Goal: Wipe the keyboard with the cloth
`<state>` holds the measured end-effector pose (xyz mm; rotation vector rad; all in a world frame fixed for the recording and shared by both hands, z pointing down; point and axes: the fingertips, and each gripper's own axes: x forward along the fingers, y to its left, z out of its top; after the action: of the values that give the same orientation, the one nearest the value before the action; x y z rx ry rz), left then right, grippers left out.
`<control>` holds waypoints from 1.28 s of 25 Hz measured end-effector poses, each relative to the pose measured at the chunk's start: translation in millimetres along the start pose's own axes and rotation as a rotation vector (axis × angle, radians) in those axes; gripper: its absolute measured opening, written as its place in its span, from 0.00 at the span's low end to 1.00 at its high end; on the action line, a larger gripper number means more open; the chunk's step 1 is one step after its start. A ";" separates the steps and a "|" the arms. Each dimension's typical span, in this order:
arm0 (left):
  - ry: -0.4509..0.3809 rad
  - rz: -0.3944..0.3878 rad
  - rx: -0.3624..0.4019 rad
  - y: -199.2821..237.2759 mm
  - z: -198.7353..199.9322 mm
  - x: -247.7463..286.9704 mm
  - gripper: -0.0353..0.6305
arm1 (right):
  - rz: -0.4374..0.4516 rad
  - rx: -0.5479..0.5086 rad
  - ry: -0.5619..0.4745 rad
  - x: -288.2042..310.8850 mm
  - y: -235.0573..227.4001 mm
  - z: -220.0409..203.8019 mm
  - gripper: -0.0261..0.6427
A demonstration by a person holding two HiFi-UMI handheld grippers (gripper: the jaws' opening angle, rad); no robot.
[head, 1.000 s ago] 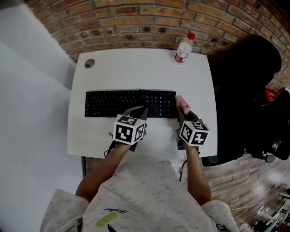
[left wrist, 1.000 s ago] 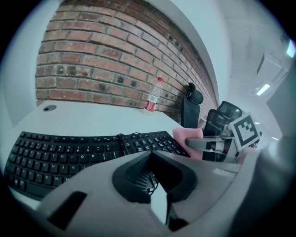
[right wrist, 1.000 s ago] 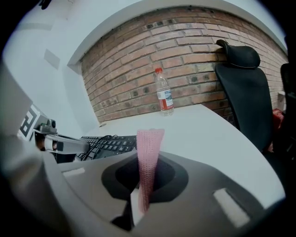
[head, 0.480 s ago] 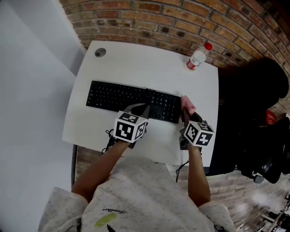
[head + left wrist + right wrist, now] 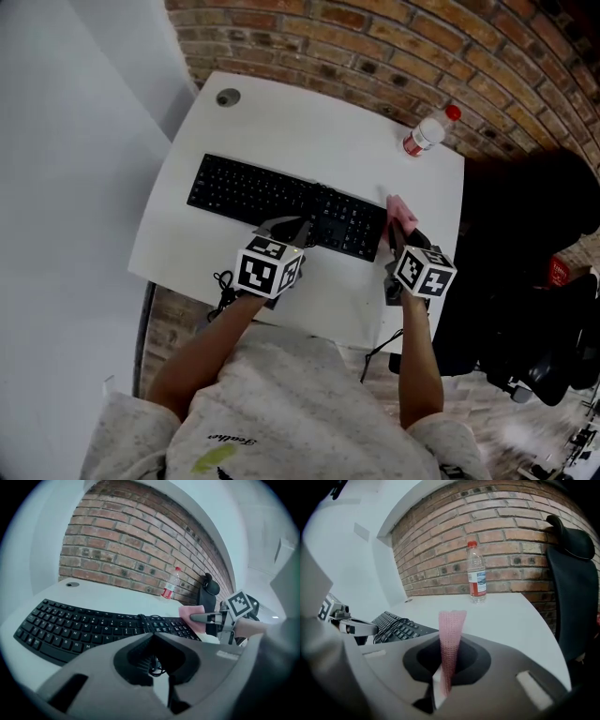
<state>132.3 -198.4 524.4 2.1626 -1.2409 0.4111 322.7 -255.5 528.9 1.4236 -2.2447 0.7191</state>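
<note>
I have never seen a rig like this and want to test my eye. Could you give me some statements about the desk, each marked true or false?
1. The right gripper pinches a pink cloth between its jaws. True.
2. The bottle lies on its side against the keyboard. False: it stands upright near the table's far right corner, apart from the keyboard.
3. The left gripper's jaws are spread wide. False: they are together, holding nothing.
4. The keyboard is black and the table white. True.
5. The cloth is at the keyboard's left end. False: it is at the right end.
</note>
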 end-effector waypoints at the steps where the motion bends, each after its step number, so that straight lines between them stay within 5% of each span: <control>1: -0.004 0.005 -0.004 2.0 -0.5 -1.9 0.04 | 0.004 -0.015 0.005 1.7 -0.7 1.6 0.08; 19: -0.022 0.107 -0.049 37.7 -8.5 -28.4 0.04 | 0.070 -0.446 0.103 31.8 -7.0 34.0 0.08; 25: -0.039 0.159 -0.079 57.6 -7.2 -40.9 0.04 | 0.233 -0.392 0.150 43.1 16.8 31.9 0.08; 32: -0.055 0.184 -0.111 74.0 -7.5 -50.2 0.04 | 0.291 -0.354 0.206 51.9 30.2 31.0 0.08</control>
<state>43.3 -188.0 529.1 1.9868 -1.4647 0.3511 272.4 -300.6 527.4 0.8319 -2.2943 0.4932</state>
